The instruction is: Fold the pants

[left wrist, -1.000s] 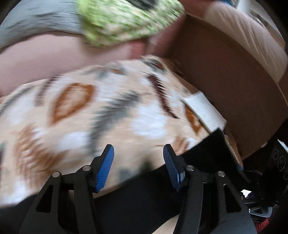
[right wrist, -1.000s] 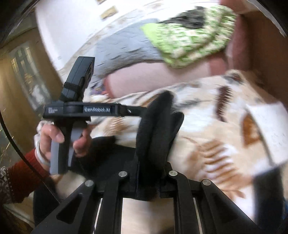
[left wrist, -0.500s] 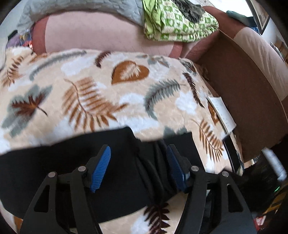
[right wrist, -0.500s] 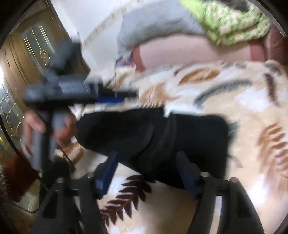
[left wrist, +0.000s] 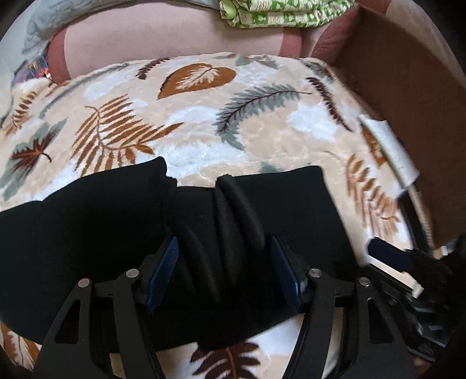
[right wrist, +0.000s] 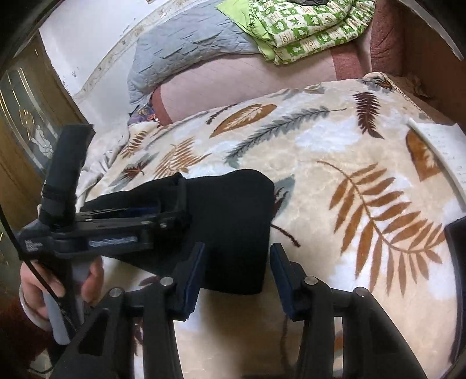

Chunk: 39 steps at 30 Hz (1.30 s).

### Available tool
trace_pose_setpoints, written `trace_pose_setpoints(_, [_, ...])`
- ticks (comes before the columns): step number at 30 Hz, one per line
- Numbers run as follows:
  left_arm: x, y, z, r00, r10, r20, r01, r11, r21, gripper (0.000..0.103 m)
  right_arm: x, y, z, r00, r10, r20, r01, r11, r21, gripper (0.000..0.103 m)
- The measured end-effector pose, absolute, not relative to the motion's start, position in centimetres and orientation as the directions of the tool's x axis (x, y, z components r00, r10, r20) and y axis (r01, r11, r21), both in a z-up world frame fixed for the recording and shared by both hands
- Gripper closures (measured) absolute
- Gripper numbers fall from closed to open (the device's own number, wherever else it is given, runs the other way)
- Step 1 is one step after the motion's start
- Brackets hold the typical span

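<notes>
Black pants (left wrist: 87,221) lie folded on a leaf-patterned blanket (left wrist: 204,116). In the left wrist view my left gripper (left wrist: 224,268) is open, its blue pads straddling raised ridges of black cloth in the middle of the pants. In the right wrist view the pants (right wrist: 233,221) are a compact black bundle. My right gripper (right wrist: 237,271) is open, its jaws either side of the bundle's near right corner, holding nothing. The left gripper (right wrist: 139,221) reaches in from the left onto the bundle.
A pink sofa back (right wrist: 247,78) carries a green patterned quilt (right wrist: 305,26) and a grey quilt (right wrist: 186,49). A brown sofa arm (left wrist: 407,87) stands on the right. A white paper (right wrist: 442,151) lies at the blanket's right edge. A wooden door (right wrist: 26,122) is at left.
My right gripper let go of the black cloth and opened. The pants dropped flat onto the blanket. My left gripper moved forward over the pants, now straddling their ridges.
</notes>
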State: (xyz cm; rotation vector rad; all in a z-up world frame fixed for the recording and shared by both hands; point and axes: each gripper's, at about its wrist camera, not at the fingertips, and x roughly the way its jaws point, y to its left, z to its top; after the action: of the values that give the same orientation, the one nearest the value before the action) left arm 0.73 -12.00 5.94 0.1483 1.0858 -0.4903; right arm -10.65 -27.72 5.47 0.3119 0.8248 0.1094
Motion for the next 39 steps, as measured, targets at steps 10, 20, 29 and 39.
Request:
trace_pose_setpoints(10, [0.5,-9.8,7.8,0.392,-0.326,-0.86,0.461,0.879,-0.123,0.102,-11.0,-28.3,6.3,0.693,0.227,-0.684,0.03,0.939,0.342,0.055])
trace_pose_setpoints(20, [0.4,-9.1,6.8,0.381,-0.31,-0.871,0.437,0.89,-0.126,0.102,-8.1,-25.7,6.3,0.682,0.255,-0.685,-0.022,0.944,0.33,0.058])
trace_pose_setpoints(29, [0.4,-8.9,9.1,0.381,-0.365,-0.849,0.439,0.88,-0.182,0.102,-7.8,-26.0,5.9,0.687,0.207,-0.696,0.018,0.953,0.302,0.056])
trace_pose_setpoints(39, [-0.1,-13.4,9.0,0.37,-0.378,-0.849,0.488,0.856,-0.168,0.098,-9.0,-30.7,6.7,0.72,0.103,-0.686,0.169,0.933,0.317,0.063])
